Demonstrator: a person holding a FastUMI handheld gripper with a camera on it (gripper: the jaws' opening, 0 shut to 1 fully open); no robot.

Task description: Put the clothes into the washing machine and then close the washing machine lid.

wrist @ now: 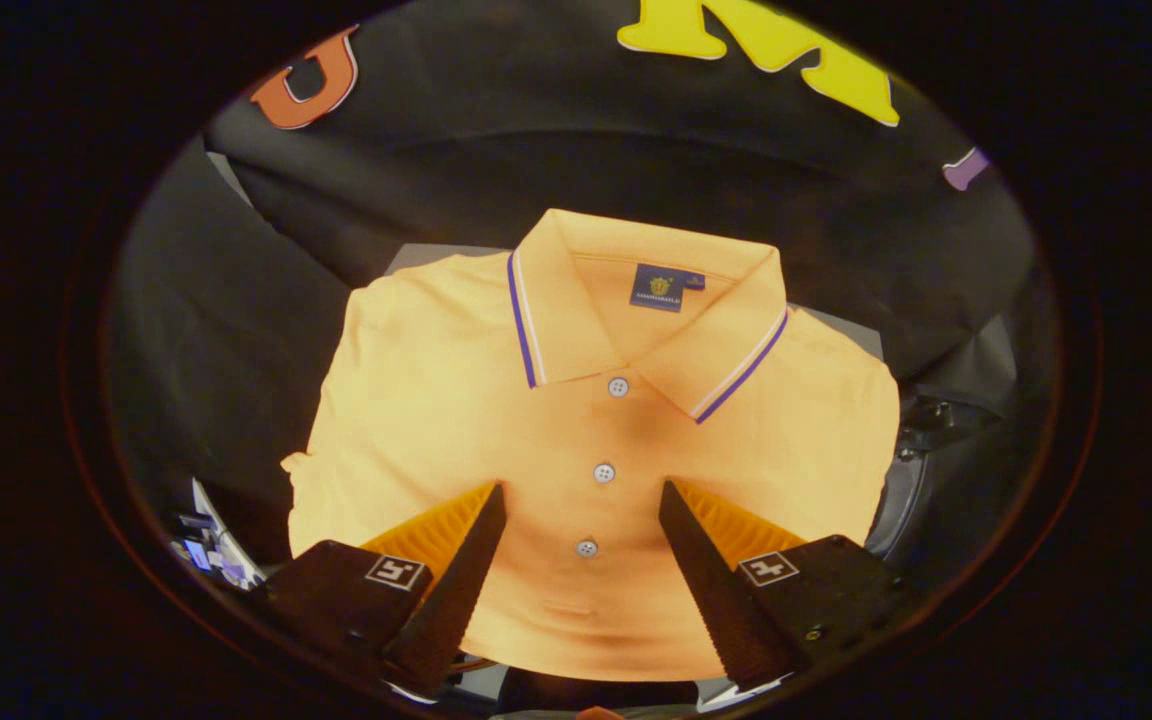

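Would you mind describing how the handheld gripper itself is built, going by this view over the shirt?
The gripper has two long, wedge-shaped fingers that taper to points and carry fine ribbing along their inner faces. Each grows out of a blocky black base, and each base bears a small square black-and-white marker on top. A small screw shows on the right-hand base. No cables are visible.

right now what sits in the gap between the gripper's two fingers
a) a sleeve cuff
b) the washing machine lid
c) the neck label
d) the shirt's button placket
d: the gripper is open over the orange polo shirt, and its lower buttons lie in the gap between the fingers.
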